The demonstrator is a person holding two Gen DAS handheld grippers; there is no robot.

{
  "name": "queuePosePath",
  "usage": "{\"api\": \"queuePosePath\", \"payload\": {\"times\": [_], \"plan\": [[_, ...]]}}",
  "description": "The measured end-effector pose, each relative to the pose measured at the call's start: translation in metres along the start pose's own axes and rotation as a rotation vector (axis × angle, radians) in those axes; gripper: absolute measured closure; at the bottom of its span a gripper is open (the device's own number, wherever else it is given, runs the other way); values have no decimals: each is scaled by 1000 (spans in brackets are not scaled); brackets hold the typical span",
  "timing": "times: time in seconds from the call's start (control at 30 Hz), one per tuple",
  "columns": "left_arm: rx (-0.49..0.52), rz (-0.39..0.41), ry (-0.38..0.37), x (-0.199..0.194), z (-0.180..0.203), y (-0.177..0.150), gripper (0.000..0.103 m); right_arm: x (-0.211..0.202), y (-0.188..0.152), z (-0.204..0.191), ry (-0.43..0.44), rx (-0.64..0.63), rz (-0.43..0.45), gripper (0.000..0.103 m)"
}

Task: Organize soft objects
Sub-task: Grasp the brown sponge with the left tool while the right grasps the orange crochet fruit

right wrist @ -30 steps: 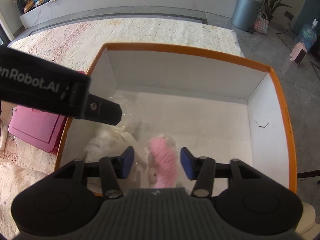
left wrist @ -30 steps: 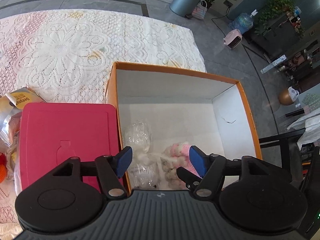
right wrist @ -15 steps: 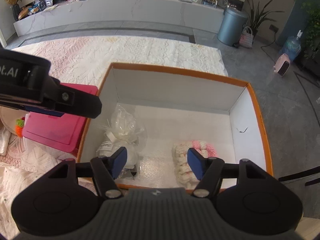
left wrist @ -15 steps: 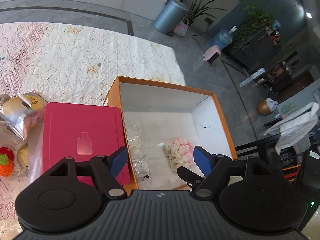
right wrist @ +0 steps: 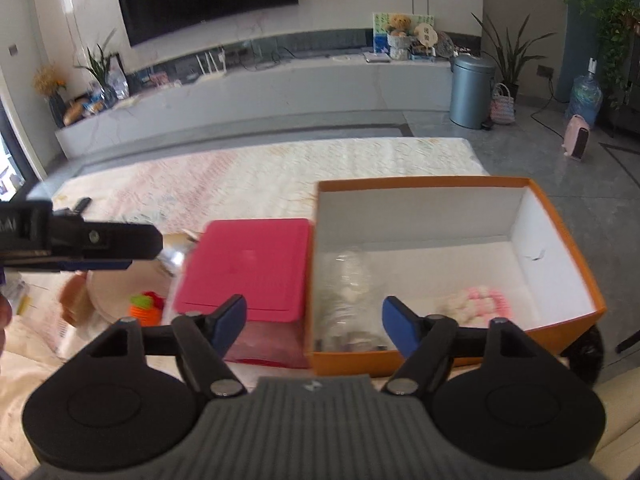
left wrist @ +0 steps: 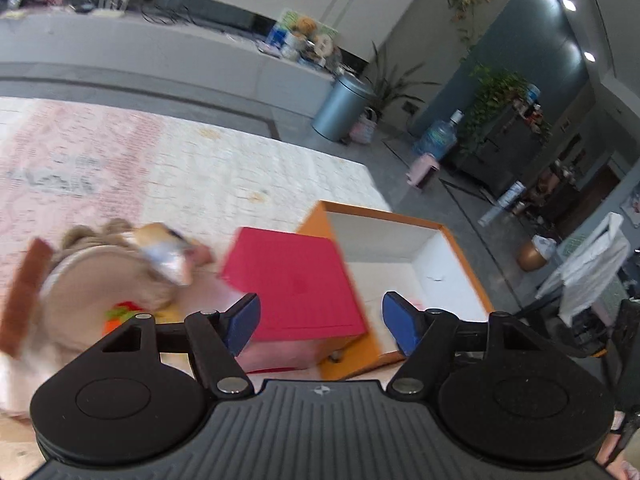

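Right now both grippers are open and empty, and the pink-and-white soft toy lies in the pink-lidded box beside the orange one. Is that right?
Not quite. The left gripper and right gripper are open and empty, but the pink-and-white soft toy lies inside the orange box, not the pink-lidded box, whose lid is closed. The right wrist view shows it.

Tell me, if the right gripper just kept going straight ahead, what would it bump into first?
Probably the orange box. The open right gripper points at the box's near left corner, right beside the pink lid. Depth is hard to judge here, so it might pass over the wall and meet the clear plastic bag inside.
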State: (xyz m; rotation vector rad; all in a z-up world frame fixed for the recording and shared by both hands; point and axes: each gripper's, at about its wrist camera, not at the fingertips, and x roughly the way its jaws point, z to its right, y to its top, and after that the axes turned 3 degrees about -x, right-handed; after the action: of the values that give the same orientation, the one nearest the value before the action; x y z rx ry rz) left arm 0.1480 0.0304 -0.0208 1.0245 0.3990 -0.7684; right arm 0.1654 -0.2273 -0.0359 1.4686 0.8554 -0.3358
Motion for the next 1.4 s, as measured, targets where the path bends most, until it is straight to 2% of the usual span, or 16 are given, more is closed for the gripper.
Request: {"api": "queuePosePath", "payload": {"times": [0.23, 0.37, 0.5, 0.83, 0.87, 0.9, 0.93, 1.0, 1.23, 1.4], "plan": [[48, 118, 181, -48, -56, -34, 25, 7, -31, -73, 87, -24, 69, 27], [86, 134, 295, -65, -82, -45, 25, 27, -44, -108, 108, -78, 36, 27], [138, 135, 365, -70, -105, -50, 25, 46, -50, -131, 125, -141, 5, 27], [346, 58, 461, -37, -125, -47, 25, 76, -46, -167, 168, -248, -25, 28], [365, 48, 467, -33, -127, -48, 25, 80, -45, -170, 169, -261, -27, 29], [377, 40, 470, -30, -128, -47, 25, 84, -45, -174, 168, -272, -31, 36], [387, 33, 473, -26, -130, -47, 25, 88, -45, -177, 172, -285, -38, 41], [402, 20, 480, -19, -133, -47, 25, 98, -44, -182, 181, -295, -49, 43], [452, -13, 529, 4, -139, -42, 24, 137, -40, -194, 162, -334, -81, 44], [440, -23, 559, 16, -147, -36, 27, 161, -34, -195, 159, -329, -109, 44]]}}
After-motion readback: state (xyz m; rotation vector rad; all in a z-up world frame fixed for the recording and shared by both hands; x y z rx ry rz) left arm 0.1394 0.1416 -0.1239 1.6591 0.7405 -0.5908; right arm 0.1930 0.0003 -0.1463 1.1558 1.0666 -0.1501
